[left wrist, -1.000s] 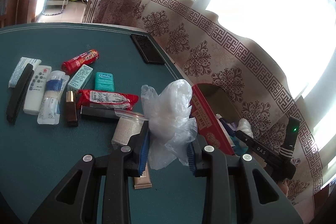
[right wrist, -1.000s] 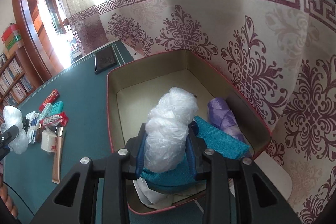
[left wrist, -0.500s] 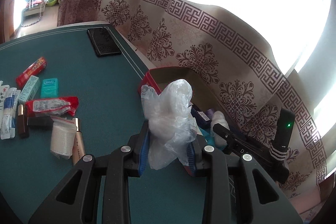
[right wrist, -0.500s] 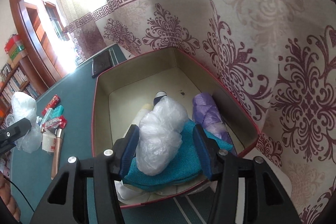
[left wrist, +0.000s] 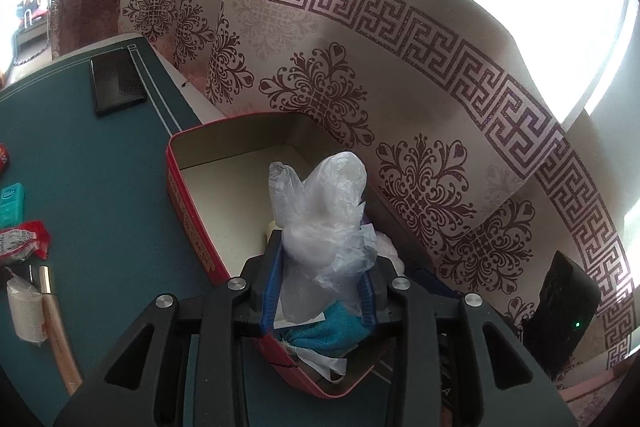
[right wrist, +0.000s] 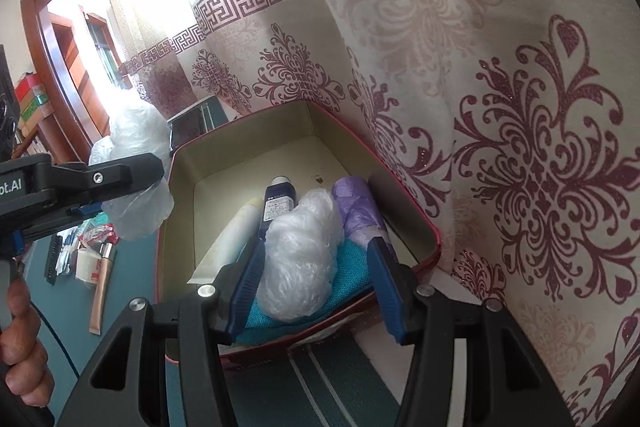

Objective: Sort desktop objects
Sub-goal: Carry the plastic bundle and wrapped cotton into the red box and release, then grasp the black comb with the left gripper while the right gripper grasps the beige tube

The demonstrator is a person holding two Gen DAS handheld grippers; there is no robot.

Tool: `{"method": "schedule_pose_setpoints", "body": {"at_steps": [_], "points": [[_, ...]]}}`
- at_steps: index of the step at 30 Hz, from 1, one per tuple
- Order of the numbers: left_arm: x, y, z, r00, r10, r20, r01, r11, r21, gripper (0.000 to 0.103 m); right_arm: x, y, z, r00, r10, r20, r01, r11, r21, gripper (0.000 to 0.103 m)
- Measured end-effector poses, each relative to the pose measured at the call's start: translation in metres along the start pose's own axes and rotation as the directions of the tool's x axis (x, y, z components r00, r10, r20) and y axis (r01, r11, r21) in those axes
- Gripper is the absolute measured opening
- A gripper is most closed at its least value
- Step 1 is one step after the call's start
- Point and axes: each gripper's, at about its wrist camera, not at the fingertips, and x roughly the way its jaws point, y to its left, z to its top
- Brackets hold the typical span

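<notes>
Left wrist: opening left tongs (left wrist: 322, 285) around plastic bag (left wrist: 324, 219) above box (left wrist: 188, 223)

Daylight enters from behind the patterned curtain (left wrist: 360, 75), and the window area above it is overexposed to plain white in both views. The doorway (right wrist: 76, 39) in the right wrist view is likewise blown out. The green surface (left wrist: 100, 167) is evenly lit, with soft shadows. Focus is sharp centrally. Fisheye bending is strong, and dark vignetting fills the corners.
</notes>
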Motion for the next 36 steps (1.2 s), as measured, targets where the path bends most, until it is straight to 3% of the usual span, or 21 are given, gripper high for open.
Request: {"method": "schedule_pose_setpoints", "body": {"at_steps": [3, 5, 11, 21, 29, 36], "points": [[0.012, -0.003, 0.0, 0.999, 0.025, -0.029, -0.026, 1.0, -0.008, 0.057, -0.002, -0.002, 0.0, 1.0, 0.008, 0.005, -0.008, 1.0, 0.002, 0.059], [0.017, -0.002, -0.002, 0.999, 0.032, -0.039, -0.033, 0.999, -0.013, 0.061, -0.004, -0.003, -0.001, 1.0, 0.006, 0.012, -0.006, 1.0, 0.001, 0.062], [0.021, 0.011, -0.011, 0.996, 0.057, -0.064, -0.06, 0.997, -0.054, 0.062, -0.004, -0.004, -0.001, 1.0, 0.006, 0.021, -0.006, 1.0, 0.008, 0.064], [0.002, 0.04, -0.022, 0.994, 0.111, -0.016, -0.112, 0.987, -0.112, 0.062, -0.003, 0.012, -0.003, 1.0, 0.011, 0.014, -0.011, 1.0, -0.012, 0.065], [-0.034, 0.064, -0.019, 0.986, 0.163, 0.04, -0.155, 0.977, -0.145, 0.062, -0.007, 0.04, 0.0, 0.999, 0.031, 0.024, -0.03, 0.998, -0.06, 0.065], [-0.074, 0.113, -0.024, 0.969, 0.237, 0.076, -0.214, 0.948, -0.235, 0.062, -0.008, 0.079, -0.005, 0.998, 0.065, 0.008, -0.064, 0.989, -0.132, 0.065]]}}
